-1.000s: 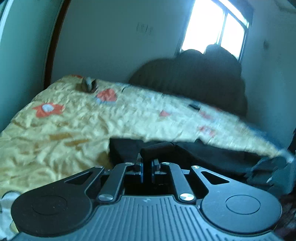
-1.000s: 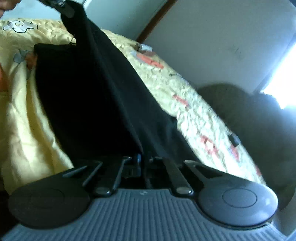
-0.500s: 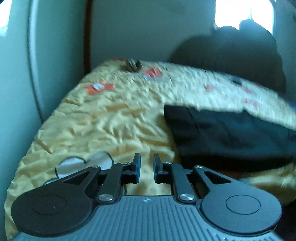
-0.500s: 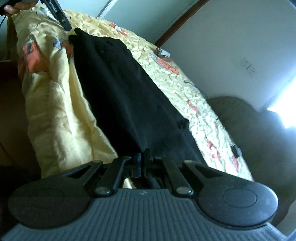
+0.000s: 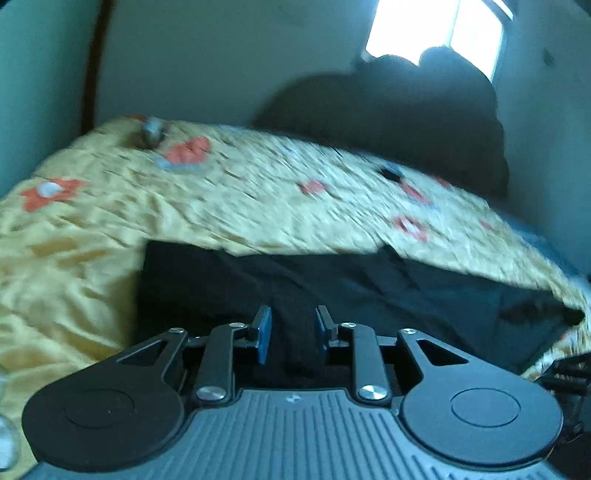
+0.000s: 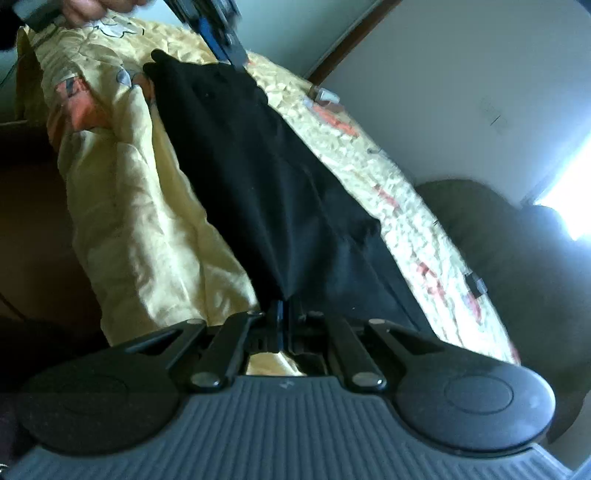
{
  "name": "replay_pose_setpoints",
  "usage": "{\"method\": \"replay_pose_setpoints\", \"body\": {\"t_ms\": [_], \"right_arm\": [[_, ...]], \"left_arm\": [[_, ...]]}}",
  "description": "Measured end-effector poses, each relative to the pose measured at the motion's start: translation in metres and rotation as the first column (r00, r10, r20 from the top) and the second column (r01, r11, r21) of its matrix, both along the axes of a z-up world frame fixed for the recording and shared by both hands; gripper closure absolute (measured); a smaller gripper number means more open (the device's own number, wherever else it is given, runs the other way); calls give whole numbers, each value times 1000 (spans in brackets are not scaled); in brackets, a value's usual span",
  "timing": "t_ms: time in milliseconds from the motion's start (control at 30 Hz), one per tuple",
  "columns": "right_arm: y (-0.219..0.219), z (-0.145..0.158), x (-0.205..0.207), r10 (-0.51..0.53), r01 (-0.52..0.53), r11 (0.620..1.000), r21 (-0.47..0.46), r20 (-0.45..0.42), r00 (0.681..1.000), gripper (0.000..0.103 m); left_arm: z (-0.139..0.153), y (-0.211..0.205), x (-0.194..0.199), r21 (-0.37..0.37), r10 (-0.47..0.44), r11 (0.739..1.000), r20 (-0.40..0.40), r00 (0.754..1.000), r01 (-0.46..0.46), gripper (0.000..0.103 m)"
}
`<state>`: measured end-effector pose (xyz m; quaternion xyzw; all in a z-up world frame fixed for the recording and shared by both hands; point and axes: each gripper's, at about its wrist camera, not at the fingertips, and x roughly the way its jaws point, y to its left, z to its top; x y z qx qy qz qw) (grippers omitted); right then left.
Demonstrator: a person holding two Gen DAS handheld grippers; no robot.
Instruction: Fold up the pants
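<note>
The black pants (image 6: 266, 173) lie stretched along the near edge of the yellow flowered bedspread (image 6: 125, 206). My right gripper (image 6: 285, 306) is shut on one end of the pants at the bed's edge. My left gripper (image 5: 291, 326) is open, its blue-padded fingers (image 5: 263, 328) just above the pants (image 5: 332, 288) at the other end. It also shows in the right wrist view (image 6: 225, 40), held by a hand at the far end of the pants.
A dark sofa (image 5: 406, 122) stands past the bed under a bright window (image 5: 443, 33). A small grey object (image 5: 153, 129) lies on the bedspread's far corner. A wall and door frame (image 5: 92, 62) bound the left side.
My left gripper let go of the pants' end, swung away, then came back over the pants with its jaws wider. The pants went from hanging taut to lying flat. My right gripper stayed shut.
</note>
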<state>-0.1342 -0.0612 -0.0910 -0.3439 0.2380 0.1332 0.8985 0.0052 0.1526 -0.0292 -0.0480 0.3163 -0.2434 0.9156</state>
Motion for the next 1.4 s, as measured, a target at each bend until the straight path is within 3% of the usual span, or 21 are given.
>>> {"method": "replay_pose_setpoints", "body": {"t_ms": [67, 133, 267, 333, 400, 467, 567, 600, 633, 700, 867, 1067, 1200, 1267, 1300, 1367, 1400], "right_arm": [[-17, 6, -10, -11, 12, 996, 93, -15, 1000, 97], [-44, 13, -18, -65, 70, 979, 189, -32, 997, 87], [-123, 23, -23, -303, 305, 881, 363, -63, 951, 86], [-174, 27, -25, -443, 436, 784, 441, -93, 891, 86], [-231, 32, -28, -550, 539, 656, 529, -155, 821, 86], [-282, 37, -37, -650, 605, 544, 581, -164, 742, 78], [-353, 44, -47, -754, 673, 418, 610, -180, 632, 72], [-379, 47, -49, -764, 678, 356, 643, -217, 607, 72], [-406, 49, -52, -752, 666, 294, 686, -265, 604, 71], [-446, 49, -50, -729, 651, 226, 725, -317, 606, 71], [-502, 33, -17, -670, 674, 224, 704, -391, 631, 71], [-515, 3, 12, -597, 714, 326, 620, -451, 664, 70], [-505, 0, 10, -485, 631, 411, 657, -428, 762, 70], [-499, -1, 11, -465, 609, 455, 650, -409, 785, 70], [-498, -1, 12, -471, 617, 467, 633, -412, 780, 71], [-501, 1, 6, -474, 612, 444, 655, -408, 780, 72], [-504, 2, 3, -495, 620, 420, 663, -406, 768, 65]], "left_arm": [[-4, -17, -1, 38, -21, 999, -2, 1000, 21, 79], [-4, -32, -3, 38, -54, 998, 3, 999, 54, 79], [4, -77, -15, 97, -114, 990, 90, 989, 106, 79], [8, -102, -17, 84, -152, 986, 103, 983, 144, 79], [11, -128, -20, 83, -217, 974, 106, 970, 209, 79], [10, -155, -19, 88, -262, 963, 104, 959, 254, 79], [3, -193, -17, 106, -318, 945, 67, 946, 310, 79], [1, -203, -17, 109, -330, 940, 56, 942, 322, 79], [-2, -210, -18, 116, -340, 936, 46, 939, 333, 79], [-7, -226, -20, 128, -352, 930, 44, 935, 344, 79], [-17, -243, -17, 137, -336, 933, 1, 942, 332, 79], [-19, -253, -24, 172, -308, 937, -5, 951, 304, 79], [-18, -261, -27, 199, -305, 933, -4, 952, 300, 79], [-18, -264, -29, 210, -307, 930, -6, 952, 302, 79], [-18, -266, -30, 216, -308, 929, -5, 952, 301, 79], [-17, -267, -31, 206, -312, 929, -7, 950, 306, 79], [-16, -267, -31, 204, -312, 930, -10, 950, 307, 79]]}}
